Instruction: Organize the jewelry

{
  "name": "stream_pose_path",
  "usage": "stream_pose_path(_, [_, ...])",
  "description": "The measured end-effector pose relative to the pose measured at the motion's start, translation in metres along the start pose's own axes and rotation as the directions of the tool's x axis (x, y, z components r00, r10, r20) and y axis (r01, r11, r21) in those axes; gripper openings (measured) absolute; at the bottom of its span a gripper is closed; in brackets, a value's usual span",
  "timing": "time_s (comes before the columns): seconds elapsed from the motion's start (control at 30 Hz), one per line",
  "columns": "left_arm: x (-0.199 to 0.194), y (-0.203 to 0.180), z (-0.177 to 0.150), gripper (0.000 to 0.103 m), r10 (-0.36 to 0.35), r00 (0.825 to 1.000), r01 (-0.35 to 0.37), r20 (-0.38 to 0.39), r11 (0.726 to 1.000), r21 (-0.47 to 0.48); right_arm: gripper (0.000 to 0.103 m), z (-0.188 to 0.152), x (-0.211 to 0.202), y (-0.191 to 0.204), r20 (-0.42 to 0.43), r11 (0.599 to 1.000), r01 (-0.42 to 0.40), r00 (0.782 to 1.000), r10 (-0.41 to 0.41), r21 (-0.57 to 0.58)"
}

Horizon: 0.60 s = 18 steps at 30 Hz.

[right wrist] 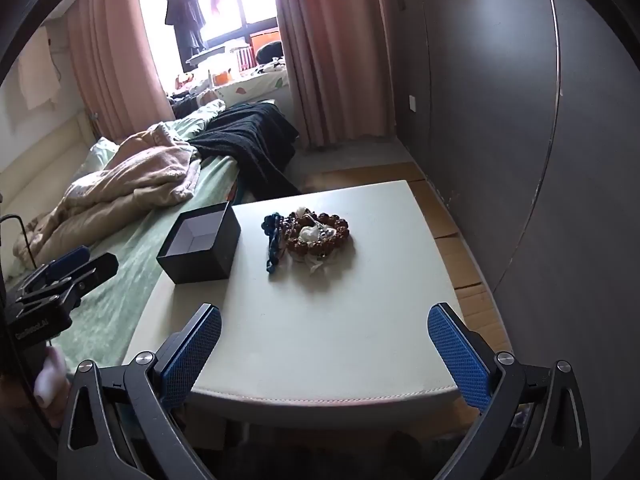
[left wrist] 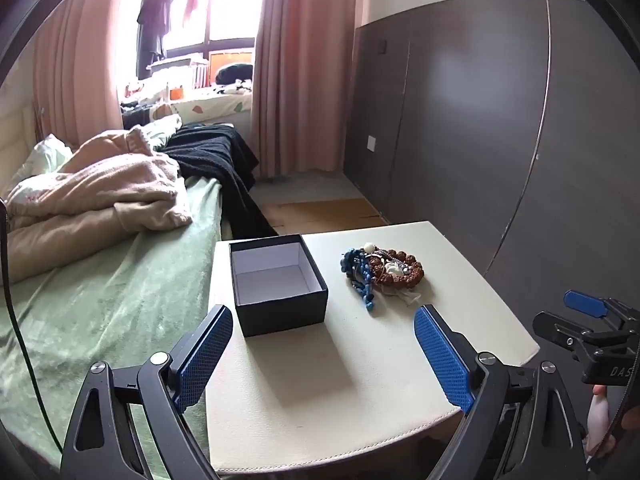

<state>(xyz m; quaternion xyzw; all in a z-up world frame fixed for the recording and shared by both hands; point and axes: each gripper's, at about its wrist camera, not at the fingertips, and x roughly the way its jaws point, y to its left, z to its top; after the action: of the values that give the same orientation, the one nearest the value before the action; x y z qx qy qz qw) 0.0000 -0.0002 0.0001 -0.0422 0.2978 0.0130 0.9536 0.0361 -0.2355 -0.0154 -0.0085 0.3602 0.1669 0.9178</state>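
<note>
At the left edge of the cream surface [right wrist: 320, 340], hard against the bed [left wrist: 100, 300], we find the dark box [left wrist: 278, 284] standing lidless with its pale inside showing, which we judge makes it the ready home for the jewelry. Our left tool [left wrist: 324, 360] hovers low before it, fingers spread wide with nothing between them, lined up as if to steady the box or receive a piece. Further right, near the box but apart from it, the jewelry heap [right wrist: 310, 234] lies on the surface: a brown bead bracelet [right wrist: 338, 232] ringing some pale pieces, with a blue bead strand [right wrist: 274, 246] trailing off its left side. Our right tool [right wrist: 324, 354] waits at the near edge, equally wide apart and empty, aimed towards the heap. How many separate pieces are tangled there we cannot tell, the pale things in the middle are too small to name, and no lid shows in either view.
</note>
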Motion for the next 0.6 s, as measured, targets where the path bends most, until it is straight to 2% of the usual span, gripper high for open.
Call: stream_pose_path(0.6, [0.0028, 0.0042, 0.0055, 0.092, -0.017, 1.000, 0.018, 0.013, 0.998, -0.063, 0.103, 0.0003, 0.0016, 0.0078, 0.003, 1.000, 0.004, 1.000, -0.004, -0.008])
